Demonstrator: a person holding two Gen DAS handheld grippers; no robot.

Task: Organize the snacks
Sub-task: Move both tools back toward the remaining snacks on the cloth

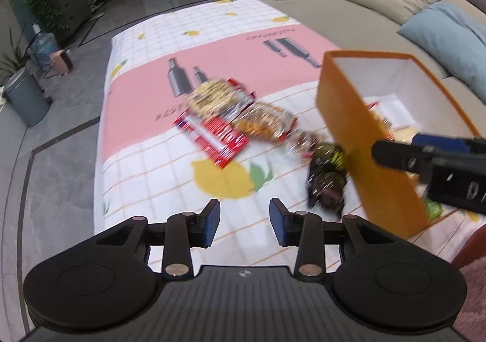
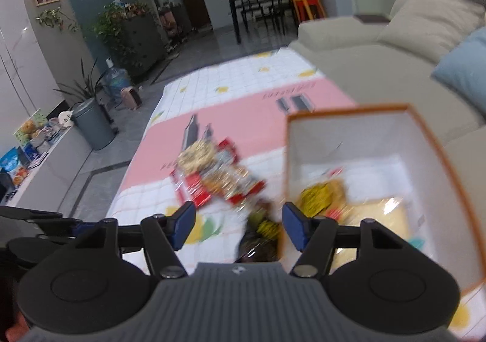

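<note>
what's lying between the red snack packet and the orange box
In the left wrist view, between the red snack packet and the orange box lie a golden-brown snack bag, a small blurred wrapper and a dark packet against the box's wall.

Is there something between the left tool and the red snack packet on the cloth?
Nothing visible stands in the way. The left tool is open and holds nothing, and only bare tablecloth lies between it and the red packet. The dark packet and the orange box lie off to the right.
</note>
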